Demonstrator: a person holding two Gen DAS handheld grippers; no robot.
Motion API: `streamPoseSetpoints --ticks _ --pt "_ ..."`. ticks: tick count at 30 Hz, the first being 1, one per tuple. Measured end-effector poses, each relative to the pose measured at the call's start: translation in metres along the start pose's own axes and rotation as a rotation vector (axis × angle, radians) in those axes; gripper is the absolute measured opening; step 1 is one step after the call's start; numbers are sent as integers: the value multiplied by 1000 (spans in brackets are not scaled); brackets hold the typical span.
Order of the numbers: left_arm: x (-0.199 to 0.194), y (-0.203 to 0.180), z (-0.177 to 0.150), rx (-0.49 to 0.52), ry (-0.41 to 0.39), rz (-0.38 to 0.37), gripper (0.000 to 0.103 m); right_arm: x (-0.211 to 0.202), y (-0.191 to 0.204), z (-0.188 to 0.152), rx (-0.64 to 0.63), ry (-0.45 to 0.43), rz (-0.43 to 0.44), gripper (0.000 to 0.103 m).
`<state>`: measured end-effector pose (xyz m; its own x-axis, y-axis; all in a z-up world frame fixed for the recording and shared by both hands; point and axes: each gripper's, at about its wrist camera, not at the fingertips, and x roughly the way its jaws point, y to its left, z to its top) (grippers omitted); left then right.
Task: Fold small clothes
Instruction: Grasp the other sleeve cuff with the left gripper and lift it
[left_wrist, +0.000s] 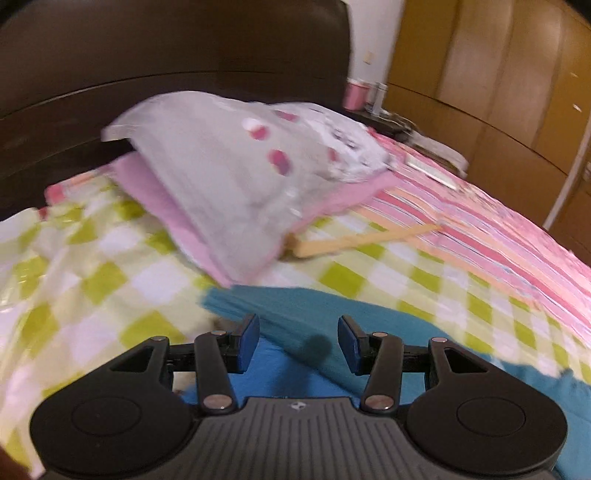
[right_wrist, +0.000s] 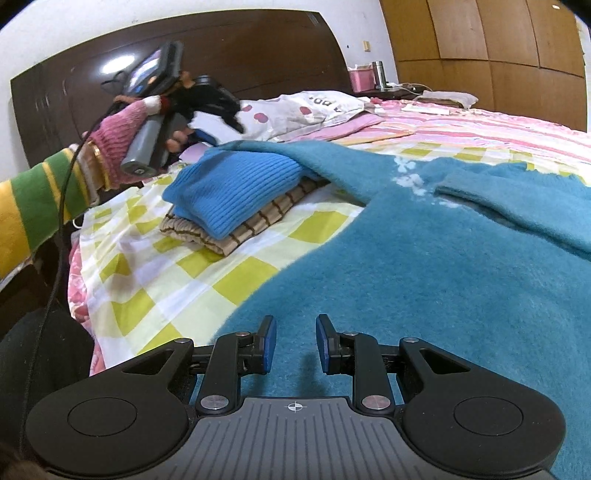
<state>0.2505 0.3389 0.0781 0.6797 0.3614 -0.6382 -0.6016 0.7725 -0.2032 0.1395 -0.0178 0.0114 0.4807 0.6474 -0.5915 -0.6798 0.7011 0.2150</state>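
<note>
A fuzzy teal sweater (right_wrist: 406, 258) lies spread on the bed, one sleeve (right_wrist: 517, 206) folded across it. Its other sleeve drapes over a stack of a folded bright blue ribbed knit (right_wrist: 236, 184) on a tan striped knit (right_wrist: 229, 236). My right gripper (right_wrist: 295, 332) hovers over the teal sweater's near edge, open, with nothing between its blue pads. My left gripper (left_wrist: 298, 332) is open and empty above the teal sweater (left_wrist: 332, 306) and the blue knit (left_wrist: 280, 373). In the right wrist view a hand in a pink glove (right_wrist: 118, 144) holds the left gripper up beside the stack.
A green-and-white checked sheet (right_wrist: 184, 266) covers the bed, with a pink striped cover (right_wrist: 480, 125) behind it. A white spotted pillow (left_wrist: 229, 177) and a wooden stick (left_wrist: 362, 240) lie near the dark headboard (right_wrist: 221, 55). A wardrobe (right_wrist: 498, 44) stands at the right.
</note>
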Motion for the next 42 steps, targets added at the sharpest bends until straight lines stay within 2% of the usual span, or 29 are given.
streamPoseSetpoints --ticks 3,8,12,15,16,17,18,21,25,30,33,36,37,39,42 --pt "4 20 2 -68 21 24 53 1 0 -1 6 4 2 24" --pt "26 29 3 -170 63 -19 53 3 0 -2 20 16 2 24" --pt "40 26 8 -172 57 1 54 2 1 0 15 10 -7 24" --pt "49 23 13 -131 66 19 52 2 -1 0 21 10 -10 24" --pt "49 21 14 -100 58 41 48 3 -1 -1 23 10 -13 24" --pt "48 17 14 -74 44 69 36 3 -2 -1 24 9 -16 24" --pt "47 14 16 -53 35 83 31 2 -3 -1 25 9 -19 24" --pt "37 3 20 -6 -13 71 19 0 -4 0 28 1 -24 24" --pt "15 -23 25 43 -64 -14 17 -5 -8 2 34 -18 -36 24" --pt "-21 -87 13 142 -71 -247 17 -16 -20 9 50 -55 -81 24" --pt "-42 -137 -14 234 -33 -420 17 -25 -32 14 67 -83 -123 24" --pt "-56 -186 -57 338 38 -591 17 -32 -48 15 96 -102 -172 24" --pt "-58 -201 -74 376 65 -627 17 -34 -54 15 115 -102 -184 24" --pt "-58 -220 -102 441 113 -666 18 -36 -71 12 171 -91 -200 24" --pt "-54 -230 -140 542 164 -650 23 -36 -88 10 217 -79 -226 24"
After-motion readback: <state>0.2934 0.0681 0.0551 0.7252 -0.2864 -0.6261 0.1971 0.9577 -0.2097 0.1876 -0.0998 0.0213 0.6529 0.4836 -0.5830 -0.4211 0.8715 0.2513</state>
